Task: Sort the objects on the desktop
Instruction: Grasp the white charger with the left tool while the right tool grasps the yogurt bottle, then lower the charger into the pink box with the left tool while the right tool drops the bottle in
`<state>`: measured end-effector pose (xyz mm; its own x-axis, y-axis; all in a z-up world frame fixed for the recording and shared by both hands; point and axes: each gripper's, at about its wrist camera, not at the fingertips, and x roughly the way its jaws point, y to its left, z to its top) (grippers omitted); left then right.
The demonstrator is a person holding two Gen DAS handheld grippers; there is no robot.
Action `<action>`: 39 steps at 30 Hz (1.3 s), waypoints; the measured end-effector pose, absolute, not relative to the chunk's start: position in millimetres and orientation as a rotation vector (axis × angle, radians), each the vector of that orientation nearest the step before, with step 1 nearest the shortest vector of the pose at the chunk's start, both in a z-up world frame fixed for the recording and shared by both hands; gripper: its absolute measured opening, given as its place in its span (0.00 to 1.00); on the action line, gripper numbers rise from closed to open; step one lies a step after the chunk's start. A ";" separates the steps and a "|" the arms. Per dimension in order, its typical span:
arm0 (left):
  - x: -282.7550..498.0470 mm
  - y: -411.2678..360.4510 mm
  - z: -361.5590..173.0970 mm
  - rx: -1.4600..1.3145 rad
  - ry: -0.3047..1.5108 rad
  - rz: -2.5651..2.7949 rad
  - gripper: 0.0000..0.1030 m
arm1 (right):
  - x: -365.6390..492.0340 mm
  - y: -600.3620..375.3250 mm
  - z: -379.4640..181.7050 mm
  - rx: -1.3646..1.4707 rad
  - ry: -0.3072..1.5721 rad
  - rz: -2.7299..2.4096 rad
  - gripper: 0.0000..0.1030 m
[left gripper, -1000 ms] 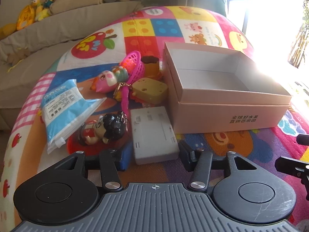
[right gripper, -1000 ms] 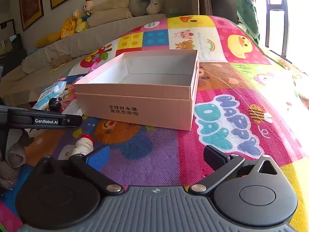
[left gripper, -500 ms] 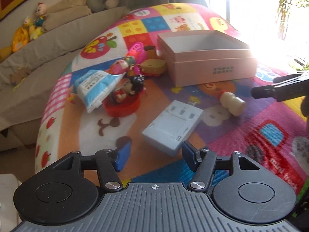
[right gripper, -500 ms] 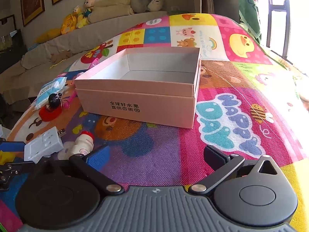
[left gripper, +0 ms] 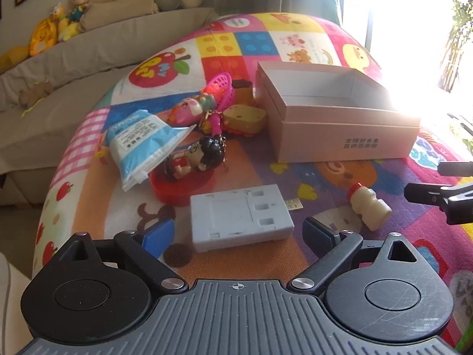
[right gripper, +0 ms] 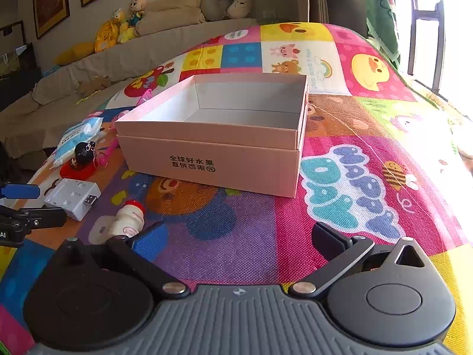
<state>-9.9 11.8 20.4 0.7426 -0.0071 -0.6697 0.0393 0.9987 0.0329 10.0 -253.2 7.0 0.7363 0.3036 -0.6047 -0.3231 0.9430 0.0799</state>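
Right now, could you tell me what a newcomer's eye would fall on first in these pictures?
The open, empty pink cardboard box in the middle of the bright patchwork play mat stands out first. To its left lies a jumble of toys, with a grey plastic adapter block and a small white drink bottle with a red cap lying nearest.

A pink box (left gripper: 340,136) sits open and empty on the mat. Left of it lie a pink basket (left gripper: 223,90), a cheese toy (left gripper: 244,118), a pig doll (left gripper: 189,109) and a blue pack (left gripper: 142,145). A doll (left gripper: 195,158) lies on a red lid (left gripper: 180,186). Nearer lie a grey box (left gripper: 239,217) and a small bottle (left gripper: 369,208) on its side.
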 end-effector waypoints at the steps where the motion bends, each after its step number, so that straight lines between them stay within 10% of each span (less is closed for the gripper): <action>1: -5.9 11.8 18.8 0.041 0.737 -0.017 0.91 | 7.0 -250.8 8.8 -0.049 0.640 0.348 1.00; 19: -32.1 23.0 18.5 0.024 0.743 -0.040 0.81 | 8.5 -169.7 15.0 -0.223 0.744 0.617 0.25; 39: 94.7 -73.7 88.9 0.128 0.450 -0.263 0.83 | 114.8 -267.2 128.9 0.060 0.569 0.381 0.25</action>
